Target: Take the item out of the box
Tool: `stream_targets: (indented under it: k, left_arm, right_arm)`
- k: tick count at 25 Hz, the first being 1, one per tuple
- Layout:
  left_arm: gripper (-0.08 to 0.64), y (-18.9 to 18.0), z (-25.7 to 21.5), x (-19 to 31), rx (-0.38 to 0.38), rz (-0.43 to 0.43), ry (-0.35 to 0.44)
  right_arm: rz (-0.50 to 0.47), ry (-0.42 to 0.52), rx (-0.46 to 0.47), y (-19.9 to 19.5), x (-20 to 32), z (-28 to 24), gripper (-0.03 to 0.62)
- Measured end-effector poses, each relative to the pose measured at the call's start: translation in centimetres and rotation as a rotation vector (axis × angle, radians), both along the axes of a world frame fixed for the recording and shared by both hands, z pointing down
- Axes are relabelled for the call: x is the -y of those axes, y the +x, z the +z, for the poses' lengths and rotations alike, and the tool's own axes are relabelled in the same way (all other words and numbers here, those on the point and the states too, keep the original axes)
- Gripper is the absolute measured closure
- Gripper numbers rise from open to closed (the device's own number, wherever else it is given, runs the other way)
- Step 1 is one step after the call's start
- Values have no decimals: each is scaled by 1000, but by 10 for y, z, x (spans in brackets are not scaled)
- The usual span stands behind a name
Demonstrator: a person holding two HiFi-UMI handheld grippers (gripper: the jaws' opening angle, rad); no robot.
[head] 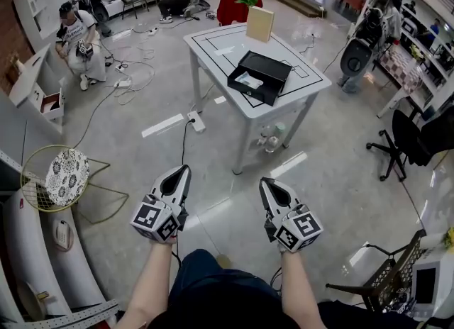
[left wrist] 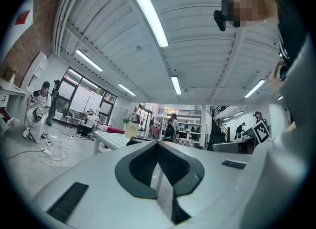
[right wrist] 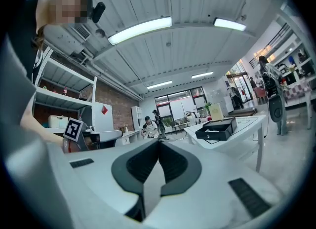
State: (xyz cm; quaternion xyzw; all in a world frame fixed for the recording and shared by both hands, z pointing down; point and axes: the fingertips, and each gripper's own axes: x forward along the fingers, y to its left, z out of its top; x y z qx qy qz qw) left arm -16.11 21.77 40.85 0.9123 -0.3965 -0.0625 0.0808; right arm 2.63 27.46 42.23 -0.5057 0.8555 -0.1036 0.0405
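Both closed, left gripper (head: pixel 186 169) and right gripper (head: pixel 263 181) hang far from the box (head: pixel 252 93).

Wire chair (head: pixel 67 176), power strip (head: pixel 196 121), bottles (head: pixel 272 138)

There are two grippers: the left gripper (head: pixel 184 170) and the right gripper (head: pixel 264 182). One white bench (head: pixel 213 40) carries one open black box (head: pixel 252 88), with one pale item (head: pixel 248 79) inside it, and one upright beige box (head: pixel 259 23). On the floor there are one round wire chair (head: pixel 67 177), one black office chair (head: pixel 404 143) and one power strip (head: pixel 196 120). At least four persons (head: pixel 74 37) are in the room; the far ones are too small to count.
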Motion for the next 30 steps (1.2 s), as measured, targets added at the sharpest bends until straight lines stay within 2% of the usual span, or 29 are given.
stream_targets:
  k: [7,16,30]
  left_arm:
    - [548,3,8,4,18,-5,-16]
    - [548,18,20,28,21,12,-46]
    - [548,48,14,125,17,68,-33]
  right_arm:
    - [-3,-22,45,3,7,13,589]
    - [7,-51,60,15,26,20,589]
    - [12,-37,62,30,115,13,589]
